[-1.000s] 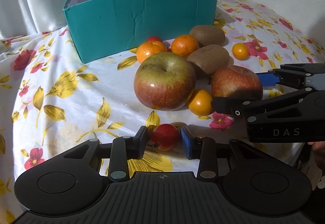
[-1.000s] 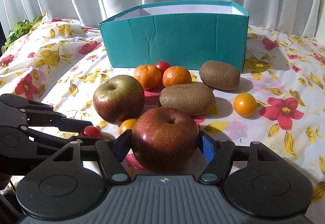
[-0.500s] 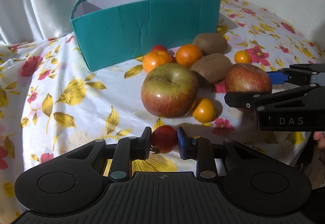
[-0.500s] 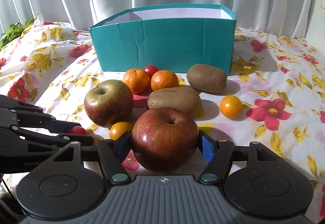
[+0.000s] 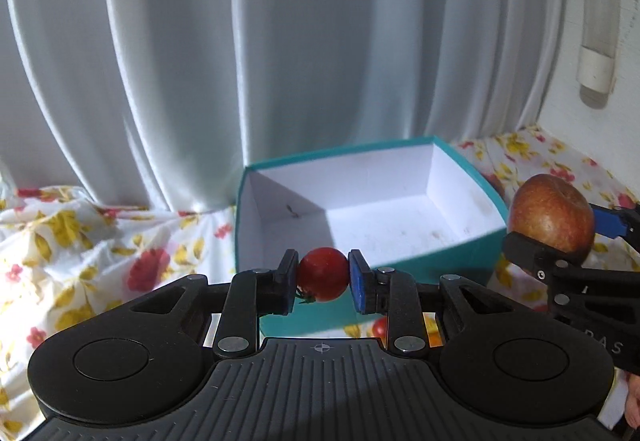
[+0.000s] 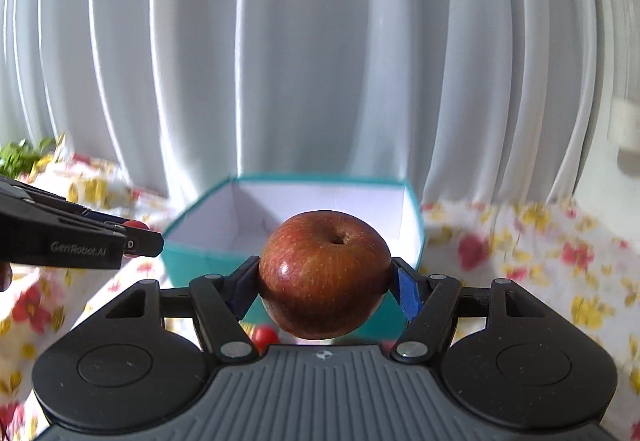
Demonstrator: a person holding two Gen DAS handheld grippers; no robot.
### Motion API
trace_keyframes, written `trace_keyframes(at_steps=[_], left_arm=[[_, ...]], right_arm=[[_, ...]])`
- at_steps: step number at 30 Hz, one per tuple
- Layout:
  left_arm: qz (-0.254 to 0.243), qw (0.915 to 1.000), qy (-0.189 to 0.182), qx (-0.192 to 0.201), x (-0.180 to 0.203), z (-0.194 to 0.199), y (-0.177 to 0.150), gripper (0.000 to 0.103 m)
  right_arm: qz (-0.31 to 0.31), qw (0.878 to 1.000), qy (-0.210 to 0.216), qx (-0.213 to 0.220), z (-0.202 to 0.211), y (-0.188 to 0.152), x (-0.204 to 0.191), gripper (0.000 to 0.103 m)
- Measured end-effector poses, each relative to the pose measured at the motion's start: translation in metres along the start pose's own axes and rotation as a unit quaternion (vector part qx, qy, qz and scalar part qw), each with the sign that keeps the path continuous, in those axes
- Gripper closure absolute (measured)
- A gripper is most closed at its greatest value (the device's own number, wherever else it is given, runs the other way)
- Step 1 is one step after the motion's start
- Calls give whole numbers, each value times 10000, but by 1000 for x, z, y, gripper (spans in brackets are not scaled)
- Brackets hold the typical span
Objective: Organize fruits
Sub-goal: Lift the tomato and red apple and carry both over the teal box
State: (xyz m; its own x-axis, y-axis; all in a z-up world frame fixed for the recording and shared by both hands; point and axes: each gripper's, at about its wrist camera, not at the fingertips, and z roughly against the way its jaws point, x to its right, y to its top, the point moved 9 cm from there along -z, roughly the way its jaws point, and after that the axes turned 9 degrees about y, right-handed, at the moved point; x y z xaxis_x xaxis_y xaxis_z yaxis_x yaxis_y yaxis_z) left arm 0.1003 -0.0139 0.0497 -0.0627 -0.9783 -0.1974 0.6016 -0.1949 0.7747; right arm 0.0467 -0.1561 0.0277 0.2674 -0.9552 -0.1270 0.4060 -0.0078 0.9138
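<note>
The left gripper [image 5: 322, 274] has its fingers pinched tight on a small red cherry tomato [image 5: 323, 273], and the right gripper [image 6: 325, 277] holds a red apple [image 6: 325, 273] with its fingers about half spread around the fruit's sides; both fruits hang in the air just short of the teal box [image 5: 440, 253], whose white inside looks bare. To do this step well, each fruit should probably be carried on over the near wall until it sits above the box floor, then lowered close to the bottom before the fingers let go, since the apple would likely thump and roll and the tomato could bruise or bounce. The two grippers are near each other, so placing the apple toward the right side and the tomato toward the left would keep them from knocking together. A second earlier both fruits sat low on the flowered counter [image 5: 80, 241] among the other fruit, and the left fingers have just finished closing on the tomato; now both are lifted, and the box's open top is in view.
</note>
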Motion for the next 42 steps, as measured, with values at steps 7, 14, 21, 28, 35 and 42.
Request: trace_keyframes(at_steps=[7,14,21,28,35,42], left_arm=[[246,9994,238,64,-4,-12,37,73],[233,9989,352,-222,2,-38,30,73],[217,9979,420,-436,2,-63,22,73],[257,9962,421,-713,-2,-92,12,73],[229,9932,397,-1071,0,-121,-4,73],[234,9892,423,-1383,-1,-148,-19,73]], right_arm=[[38,9972,-211,716,-8,61,16,34],[-40,9977,-247,630,-26,62,30,34],[-135,9983,-349,437,-43,50,38,34],[-206,9988,-390,217,-65,36,44,34],[-170,9988,-439,-134,-101,21,41,34],[-128,9974,-517,-480,-126,0,46,34]])
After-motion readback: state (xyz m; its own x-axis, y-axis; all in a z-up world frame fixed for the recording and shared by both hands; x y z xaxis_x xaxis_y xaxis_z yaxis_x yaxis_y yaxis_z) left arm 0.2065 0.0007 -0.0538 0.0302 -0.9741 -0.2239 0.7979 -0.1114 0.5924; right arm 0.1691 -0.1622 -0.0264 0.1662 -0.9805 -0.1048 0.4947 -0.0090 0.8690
